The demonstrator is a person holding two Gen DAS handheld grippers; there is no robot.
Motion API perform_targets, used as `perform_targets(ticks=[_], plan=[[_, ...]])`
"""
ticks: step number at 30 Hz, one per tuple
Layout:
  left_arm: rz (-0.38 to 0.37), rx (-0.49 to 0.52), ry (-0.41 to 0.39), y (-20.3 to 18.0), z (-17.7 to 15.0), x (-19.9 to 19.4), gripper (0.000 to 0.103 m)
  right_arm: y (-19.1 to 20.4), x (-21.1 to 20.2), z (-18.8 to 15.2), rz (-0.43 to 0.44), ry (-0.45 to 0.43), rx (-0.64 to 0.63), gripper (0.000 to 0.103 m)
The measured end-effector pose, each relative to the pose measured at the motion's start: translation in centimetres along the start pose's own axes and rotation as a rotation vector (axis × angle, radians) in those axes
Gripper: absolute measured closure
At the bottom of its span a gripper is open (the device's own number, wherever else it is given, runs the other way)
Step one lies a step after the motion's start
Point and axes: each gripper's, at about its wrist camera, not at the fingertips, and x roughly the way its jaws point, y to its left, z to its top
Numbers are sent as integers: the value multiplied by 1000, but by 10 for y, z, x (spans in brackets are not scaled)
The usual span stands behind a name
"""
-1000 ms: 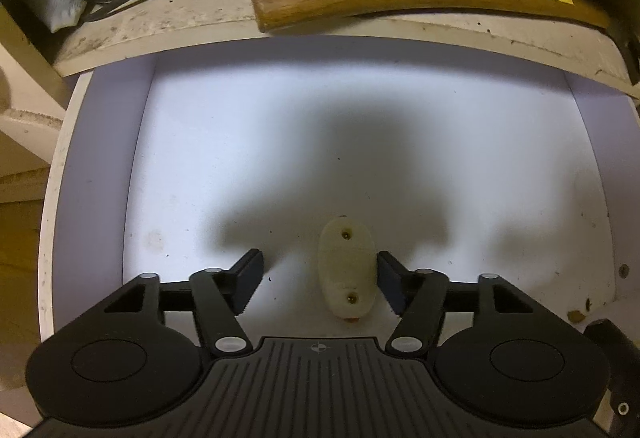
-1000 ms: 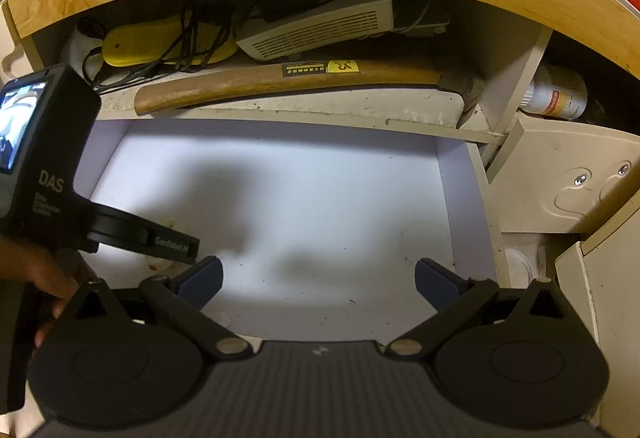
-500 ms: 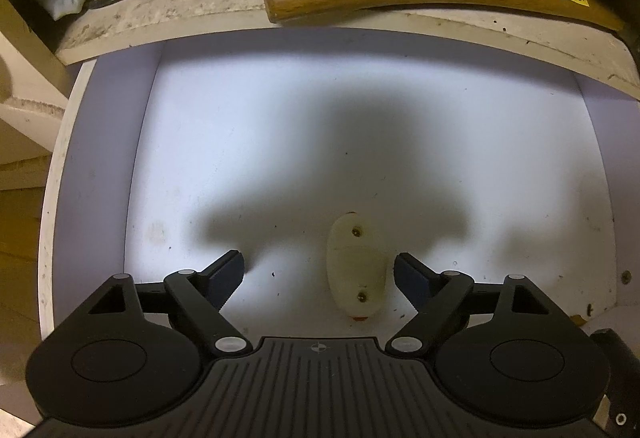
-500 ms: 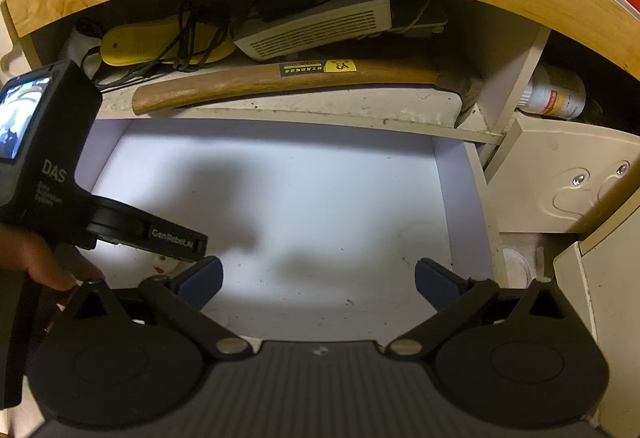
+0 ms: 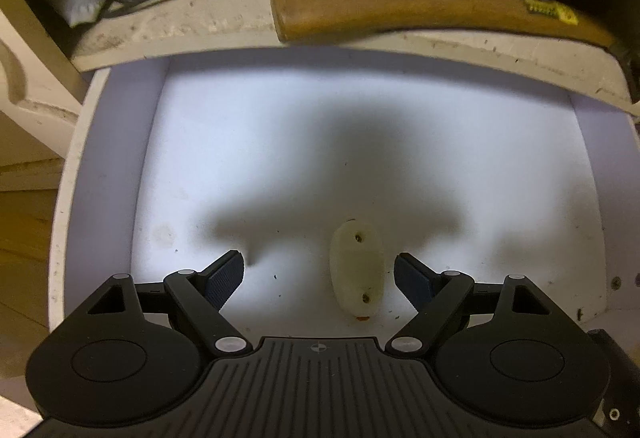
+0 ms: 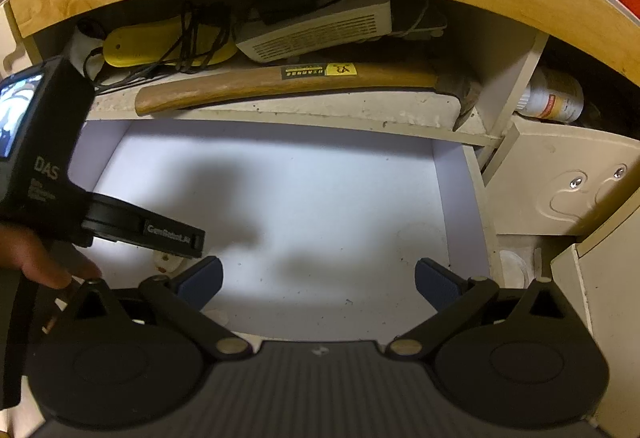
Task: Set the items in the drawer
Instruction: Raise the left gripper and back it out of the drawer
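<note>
A small cream oval plastic piece point(image 5: 357, 270) with two screw holes lies on the white floor of the open drawer point(image 5: 320, 158), near its front. My left gripper point(image 5: 319, 276) is open just above it, the piece nearer the right finger and touching neither. The piece peeks out under the left gripper's body in the right wrist view point(image 6: 167, 262). My right gripper point(image 6: 318, 284) is open and empty over the drawer's front right part point(image 6: 360, 198).
Above the drawer's back edge a shelf holds a wooden-handled hammer point(image 6: 280, 82), a yellow object wrapped in black cable point(image 6: 160, 44) and a white vented box point(image 6: 316, 28). A white bottle point(image 6: 554, 94) lies in the compartment at right. Drawer walls stand left point(image 5: 116, 166) and right point(image 6: 456, 198).
My left gripper has opened wider and drawn back from the cream piece, which stays on the drawer floor. The right gripper has barely moved.
</note>
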Motion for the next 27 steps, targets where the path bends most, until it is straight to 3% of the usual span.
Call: perform_targets(ticks=[27], plan=[[7,38,-125,-2,-22,-96,20,-16,-44,-1,-16,-12,38,0]])
